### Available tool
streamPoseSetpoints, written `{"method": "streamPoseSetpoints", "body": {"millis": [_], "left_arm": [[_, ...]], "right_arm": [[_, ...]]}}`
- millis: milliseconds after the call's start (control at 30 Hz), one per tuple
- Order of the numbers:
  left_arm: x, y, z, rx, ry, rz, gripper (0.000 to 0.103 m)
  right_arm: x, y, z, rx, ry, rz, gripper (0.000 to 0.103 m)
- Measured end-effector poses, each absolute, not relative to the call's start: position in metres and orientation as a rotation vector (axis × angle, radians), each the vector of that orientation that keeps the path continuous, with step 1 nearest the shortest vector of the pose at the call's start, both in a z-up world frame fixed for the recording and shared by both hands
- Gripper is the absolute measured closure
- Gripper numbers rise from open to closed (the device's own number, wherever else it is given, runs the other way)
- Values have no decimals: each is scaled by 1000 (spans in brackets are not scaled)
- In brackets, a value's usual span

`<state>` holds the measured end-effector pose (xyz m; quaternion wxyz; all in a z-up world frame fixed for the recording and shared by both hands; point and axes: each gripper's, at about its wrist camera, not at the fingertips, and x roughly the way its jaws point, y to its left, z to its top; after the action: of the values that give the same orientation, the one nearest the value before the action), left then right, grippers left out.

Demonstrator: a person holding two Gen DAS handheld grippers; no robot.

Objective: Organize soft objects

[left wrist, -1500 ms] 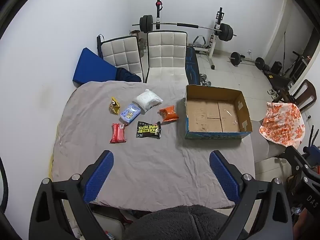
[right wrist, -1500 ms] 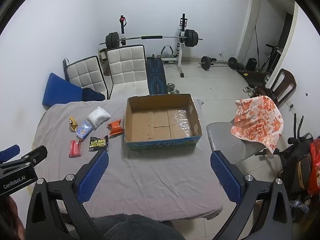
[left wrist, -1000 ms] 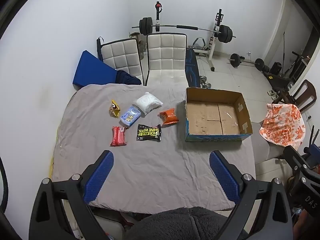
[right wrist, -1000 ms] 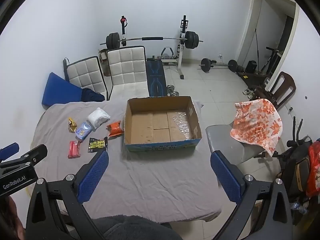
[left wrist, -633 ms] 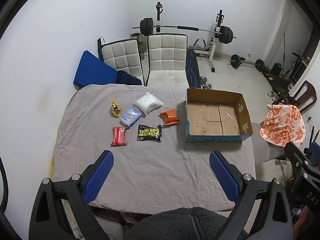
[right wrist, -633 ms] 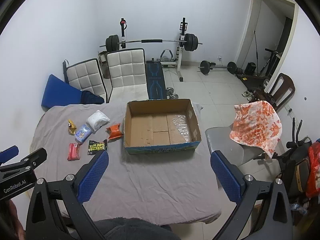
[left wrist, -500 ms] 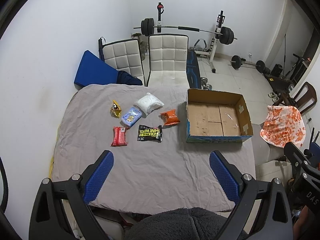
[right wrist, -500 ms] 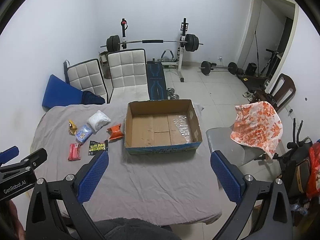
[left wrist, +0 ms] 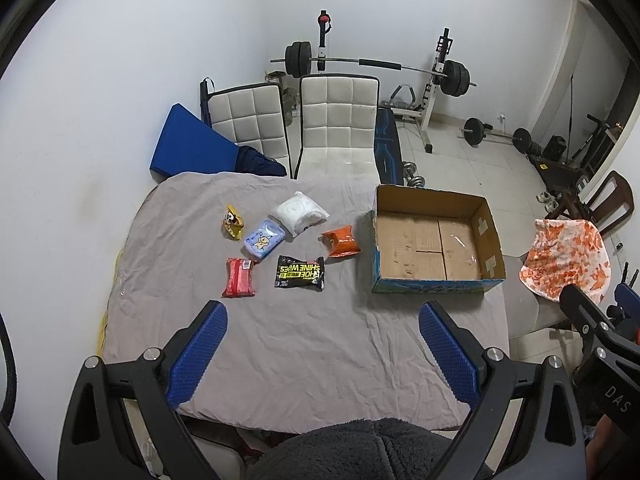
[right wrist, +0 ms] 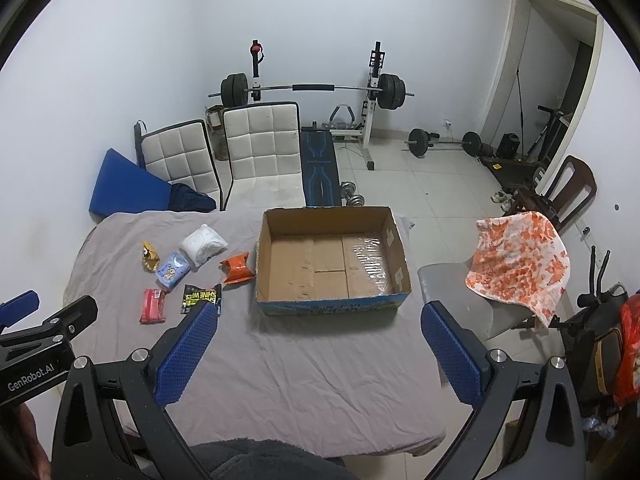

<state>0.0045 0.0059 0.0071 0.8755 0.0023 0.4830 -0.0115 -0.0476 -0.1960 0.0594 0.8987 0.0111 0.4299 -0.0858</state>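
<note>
Stage: not begun, as I judge it. Nothing lies in the cardboard box (left wrist: pixel 436 240), and all six soft packs sit out on the counter (left wrist: pixel 304 344), which is covered with a grey cloth.
Left tongs (left wrist: pixel 324 354): spread wide, holding nothing, poised over the near edge of the counter and well apart from every pack.
Right tongs (right wrist: pixel 316 354): also spread wide and holding nothing, over the near edge of the counter on the box side.
Box: at about 2 o'clock in the left wrist view and 12 o'clock in the right wrist view, standing open with a bare floor of taped flaps.
Packs, left wrist view: all lie in a loose cluster around 11 o'clock, to the left of the box.
Yellow snack pack (left wrist: pixel 233 222): farthest left of the group.
Light blue pack (left wrist: pixel 264 239): just beside the yellow one, touching the white pack.
White pack (left wrist: pixel 300 213): at the far side of the cluster.
Orange pouch (left wrist: pixel 340 241): nearest the box, just beside its left wall but apart from it.
Black wipes pack (left wrist: pixel 300 272): in the near row, between the red pack and the orange pouch.
Red pack (left wrist: pixel 239 277): at the near left of the cluster.
Left to do: presumably every pack has to go into the box, six in all; the black wipes pack and the red pack lie closest to the left tongs.
</note>
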Motion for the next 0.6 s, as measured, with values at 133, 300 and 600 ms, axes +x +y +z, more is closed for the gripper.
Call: {"method": "streamPoseSetpoints", "body": {"millis": [133,300,600], "left_arm": [[4,6,9,3,1008,-29,5],[2,3,11,6,1003,-29,5],[3,5,12,-7,1007,-29,5]], "right_arm": [[-47,-196,60,26,888,-176,0],[-47,-197,61,23,882,-176,0],[-47,-198,64,25,872,-180,0]]}}
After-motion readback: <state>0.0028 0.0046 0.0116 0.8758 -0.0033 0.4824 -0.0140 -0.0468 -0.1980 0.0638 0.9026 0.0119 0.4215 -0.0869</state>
